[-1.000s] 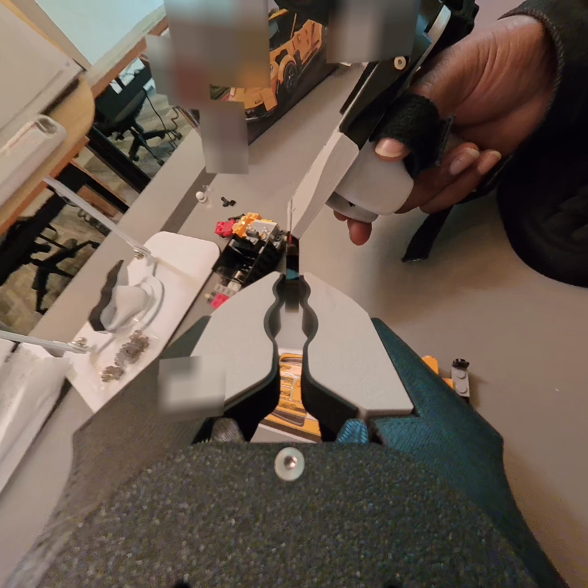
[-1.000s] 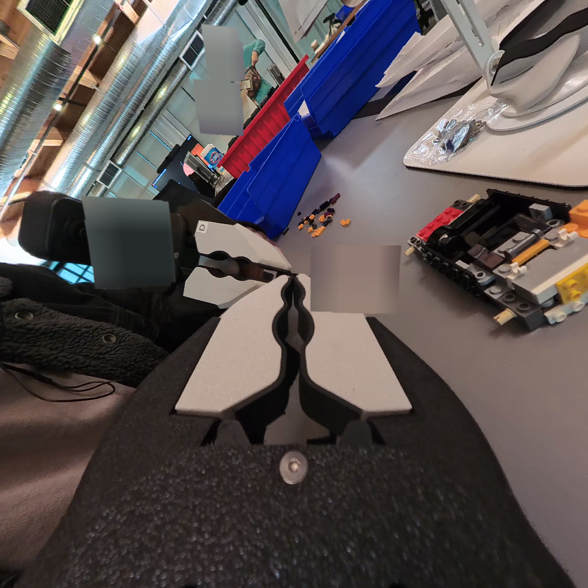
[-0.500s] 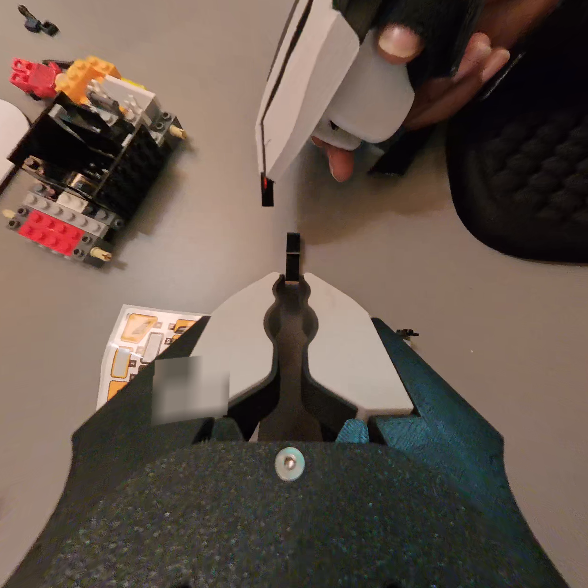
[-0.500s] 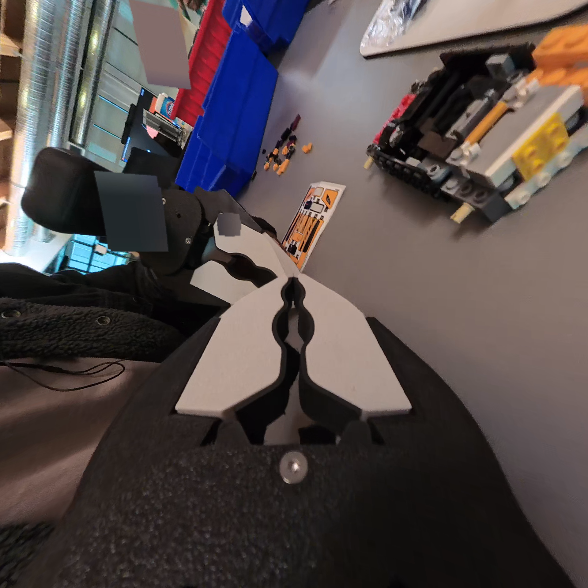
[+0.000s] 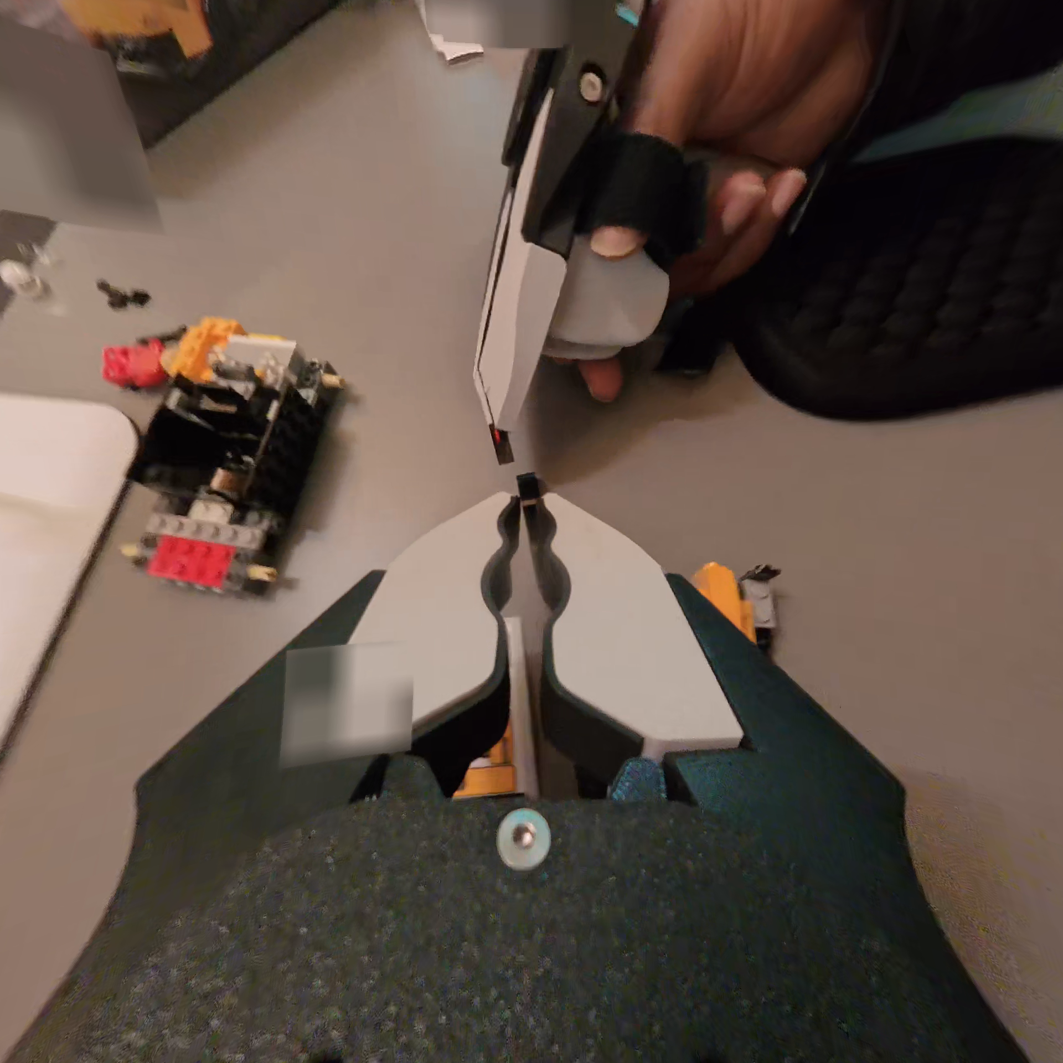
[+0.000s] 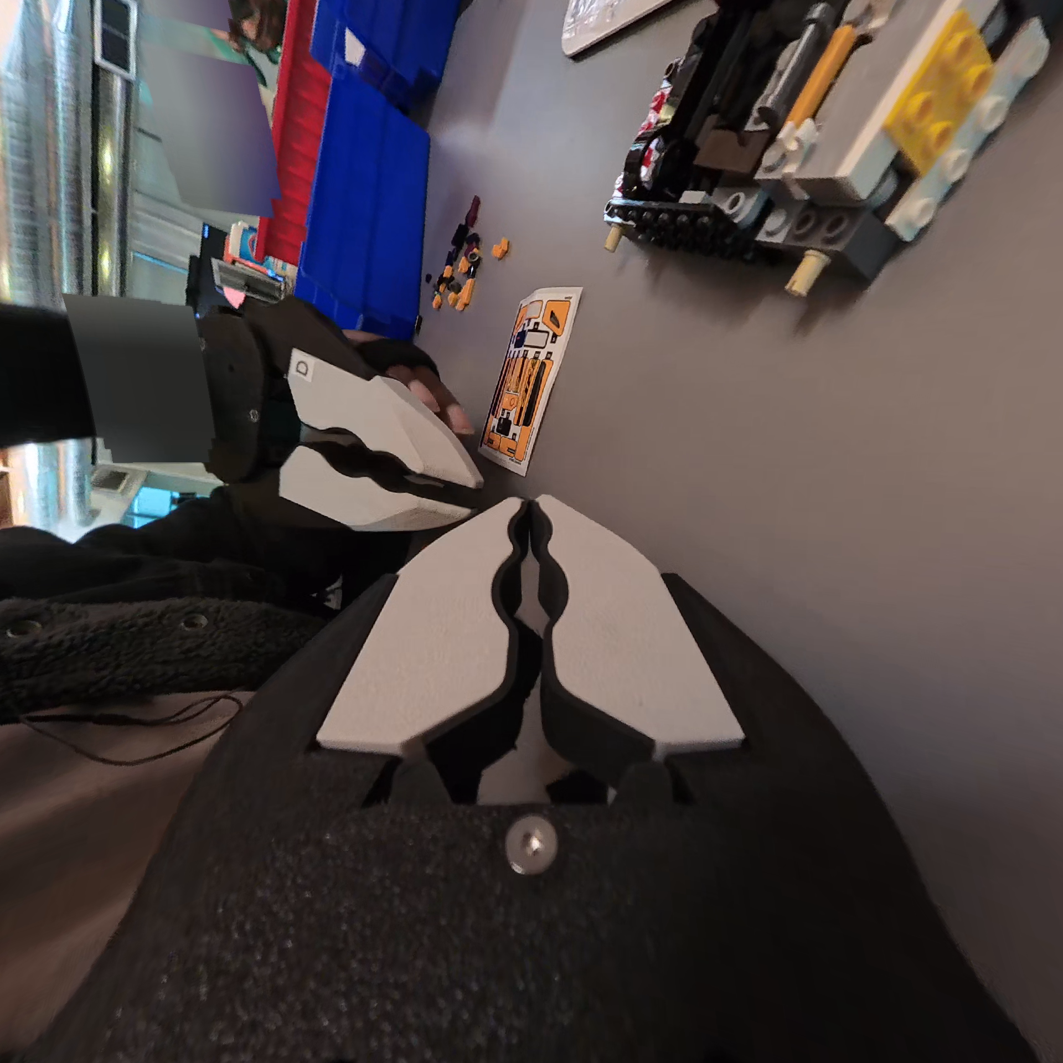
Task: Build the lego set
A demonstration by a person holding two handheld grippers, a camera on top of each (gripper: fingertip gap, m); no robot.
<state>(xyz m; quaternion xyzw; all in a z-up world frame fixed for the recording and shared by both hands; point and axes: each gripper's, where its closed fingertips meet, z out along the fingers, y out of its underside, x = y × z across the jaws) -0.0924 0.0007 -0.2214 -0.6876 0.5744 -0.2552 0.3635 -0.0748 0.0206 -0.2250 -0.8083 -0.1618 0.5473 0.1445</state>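
My left gripper point(image 5: 526, 500) is shut on a small black piece point(image 5: 528, 485) that sticks out of its tips. My right gripper point(image 5: 498, 427) comes in from above, held by a hand, and is shut on a small black piece with a red spot point(image 5: 502, 447). The two pieces face each other tip to tip with a narrow gap. In the right wrist view my right gripper point(image 6: 528, 503) has its jaws together, its piece is hidden, and the left gripper point(image 6: 473, 496) sits just left of it. The partly built lego car chassis point(image 5: 230, 460) point(image 6: 805, 172) lies on the grey table.
A sticker sheet point(image 6: 529, 374) lies flat near the grippers. Several loose small pieces point(image 6: 466, 259) lie by blue bins point(image 6: 368, 172). An orange and grey sub-build point(image 5: 730, 598) is right of my left gripper. A white tray point(image 5: 46, 489) is at the left. The tips of both grippers are at nearly the same place.
The two grippers have drawn closer and the gap between the held pieces has shrunk. Both views have shifted; the chassis looks nearer in the right wrist view.
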